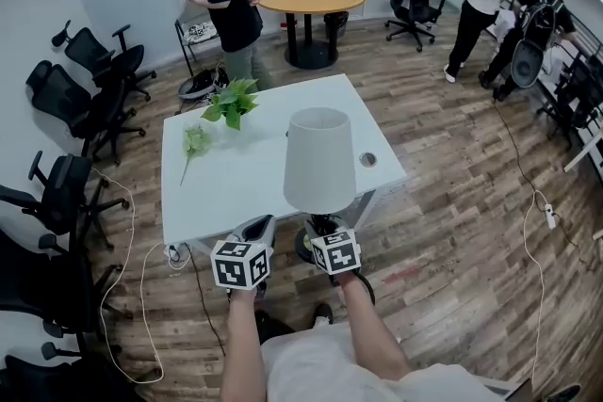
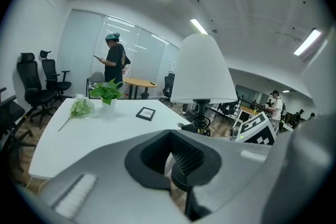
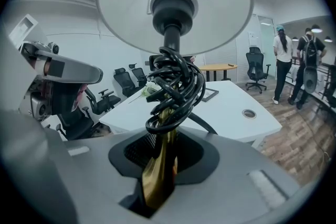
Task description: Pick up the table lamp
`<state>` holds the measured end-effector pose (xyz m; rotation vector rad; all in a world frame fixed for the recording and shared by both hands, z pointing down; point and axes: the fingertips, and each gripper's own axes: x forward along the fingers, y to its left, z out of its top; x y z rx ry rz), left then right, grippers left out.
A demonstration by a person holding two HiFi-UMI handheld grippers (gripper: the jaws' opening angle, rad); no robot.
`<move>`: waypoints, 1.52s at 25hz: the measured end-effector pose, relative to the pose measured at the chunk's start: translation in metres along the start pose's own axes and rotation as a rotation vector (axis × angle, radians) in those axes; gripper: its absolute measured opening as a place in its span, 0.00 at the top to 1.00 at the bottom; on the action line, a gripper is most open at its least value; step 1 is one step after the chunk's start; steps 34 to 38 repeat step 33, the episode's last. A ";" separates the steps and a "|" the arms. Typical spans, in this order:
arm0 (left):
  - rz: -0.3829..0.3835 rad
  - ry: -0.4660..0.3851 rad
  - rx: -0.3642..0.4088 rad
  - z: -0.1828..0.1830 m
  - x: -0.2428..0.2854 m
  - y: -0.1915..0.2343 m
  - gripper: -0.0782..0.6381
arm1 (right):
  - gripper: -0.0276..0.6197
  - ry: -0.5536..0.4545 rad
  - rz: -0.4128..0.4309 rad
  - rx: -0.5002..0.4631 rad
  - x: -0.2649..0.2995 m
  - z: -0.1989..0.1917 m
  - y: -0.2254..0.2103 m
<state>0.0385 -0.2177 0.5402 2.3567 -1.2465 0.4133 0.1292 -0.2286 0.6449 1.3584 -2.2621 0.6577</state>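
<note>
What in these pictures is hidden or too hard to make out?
- Foot of the lamp: head view, hidden under the shade and the right tongs gripping the stem; right gripper view, cut off below the tongs.
- Picture frame: left gripper view, too small to tell what it shows.

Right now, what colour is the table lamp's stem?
Shiny gold lamp stem, black cord coiled above it; clearest in the right gripper view.

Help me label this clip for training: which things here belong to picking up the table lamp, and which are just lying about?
In the job:
table lamp
its brass stem, wrapped with coiled cord
right gripper, clamped on that stem

Lying about on the white table:
potted plant
white flower sprig
picture frame
</note>
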 end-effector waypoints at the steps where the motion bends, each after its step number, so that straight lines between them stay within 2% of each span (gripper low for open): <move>1: -0.005 0.001 -0.003 -0.001 0.000 -0.002 0.89 | 0.77 0.000 0.000 0.003 -0.001 -0.001 -0.001; 17: -0.002 0.009 0.004 -0.004 0.000 -0.015 0.89 | 0.77 -0.017 0.023 0.016 -0.010 0.000 -0.008; 38: -0.046 0.012 -0.001 -0.009 0.008 -0.032 0.89 | 0.77 -0.025 0.029 0.012 -0.016 0.003 -0.017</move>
